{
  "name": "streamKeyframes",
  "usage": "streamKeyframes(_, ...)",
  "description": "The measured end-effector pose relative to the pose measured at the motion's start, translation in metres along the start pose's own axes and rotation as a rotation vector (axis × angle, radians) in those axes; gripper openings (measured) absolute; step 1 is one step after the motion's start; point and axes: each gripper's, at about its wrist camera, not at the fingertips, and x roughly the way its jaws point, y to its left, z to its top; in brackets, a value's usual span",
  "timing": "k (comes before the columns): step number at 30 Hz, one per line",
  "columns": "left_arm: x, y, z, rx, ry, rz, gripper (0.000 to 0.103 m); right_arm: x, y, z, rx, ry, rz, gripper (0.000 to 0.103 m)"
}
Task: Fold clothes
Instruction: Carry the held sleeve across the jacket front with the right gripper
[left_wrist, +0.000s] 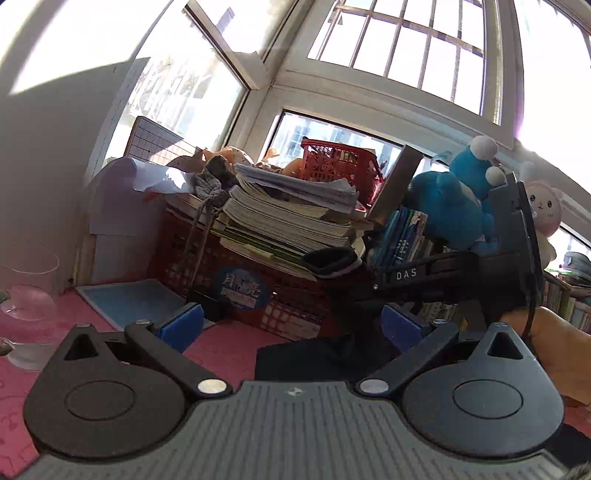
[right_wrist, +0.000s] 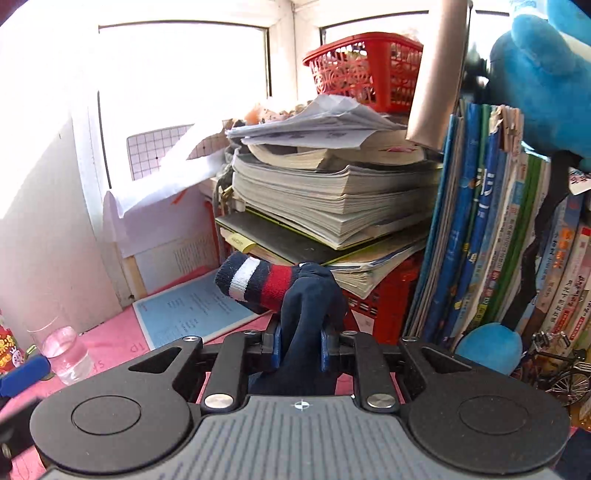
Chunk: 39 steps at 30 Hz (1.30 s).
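Between blue pads of right gripper (right_wrist: 300, 349) navy sock (right_wrist: 295, 295) clamped, lifted above pink table (right_wrist: 110, 343); striped cuff pointed far-left, long axis slanted. Left gripper (left_wrist: 291, 326) spread wide, nothing held. Red crate (left_wrist: 295, 314) loaded with books (right_wrist: 332, 206); small red basket (right_wrist: 365, 74) on top, contents unclear. Open room near-left only.

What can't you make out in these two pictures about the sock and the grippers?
- Right wrist view: the sock's lower end, hidden behind the right gripper body.
- Left wrist view: what the dark cloth is; the left gripper body cuts it off.
- Left wrist view: the right gripper's grip, seen from behind.
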Motion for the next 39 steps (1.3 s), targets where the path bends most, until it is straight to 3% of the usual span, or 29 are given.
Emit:
streamKeyframes(2,-0.006,-0.036,-0.013,0.107,0.107,-0.145,0.103,-0.015,-0.009,0.002,0.026,-0.013,0.0,0.02)
streamKeyframes(6,-0.001,-0.082,-0.045,0.188,0.282,-0.278,0.103,-0.051,-0.022,0.002,0.059,-0.058,-0.005,0.02)
streamKeyframes(8,0.008,-0.08,-0.054,0.108,0.352,-0.305,0.103,-0.071,-0.029,0.0,0.054,-0.075,-0.024,0.02)
streamKeyframes(12,0.036,-0.044,-0.069,-0.237,0.504,-0.419,0.103,-0.105,-0.056,-0.017,0.113,-0.082,-0.061,0.02)
streamKeyframes(15,0.039,-0.033,-0.076,-0.313,0.501,-0.41,0.103,-0.122,-0.078,-0.034,0.162,-0.076,-0.106,0.019)
streamKeyframes(19,0.028,-0.046,-0.07,-0.236,0.464,-0.402,0.103,-0.142,-0.098,-0.062,0.173,-0.07,-0.128,0.019)
streamKeyframes(24,0.017,-0.059,-0.059,-0.182,0.413,-0.467,0.103,-0.168,-0.123,-0.089,0.22,-0.087,-0.145,0.019)
streamKeyframes(26,0.023,-0.055,-0.059,-0.191,0.419,-0.42,0.103,-0.173,-0.13,-0.096,0.233,-0.08,-0.153,0.019)
streamKeyframes(30,0.045,-0.054,-0.068,-0.125,0.487,-0.237,0.101,-0.179,-0.135,-0.109,0.244,-0.065,-0.157,0.019)
streamKeyframes(33,0.044,-0.065,-0.067,-0.044,0.464,-0.169,0.102,-0.186,-0.133,-0.115,0.238,-0.069,-0.17,0.019)
streamKeyframes(35,0.049,-0.072,-0.071,0.003,0.499,-0.112,0.102,-0.193,-0.133,-0.116,0.23,-0.079,-0.186,0.019)
streamKeyframes(39,0.052,-0.081,-0.074,0.075,0.515,-0.07,0.102,-0.214,-0.135,-0.121,0.219,-0.106,-0.236,0.019)
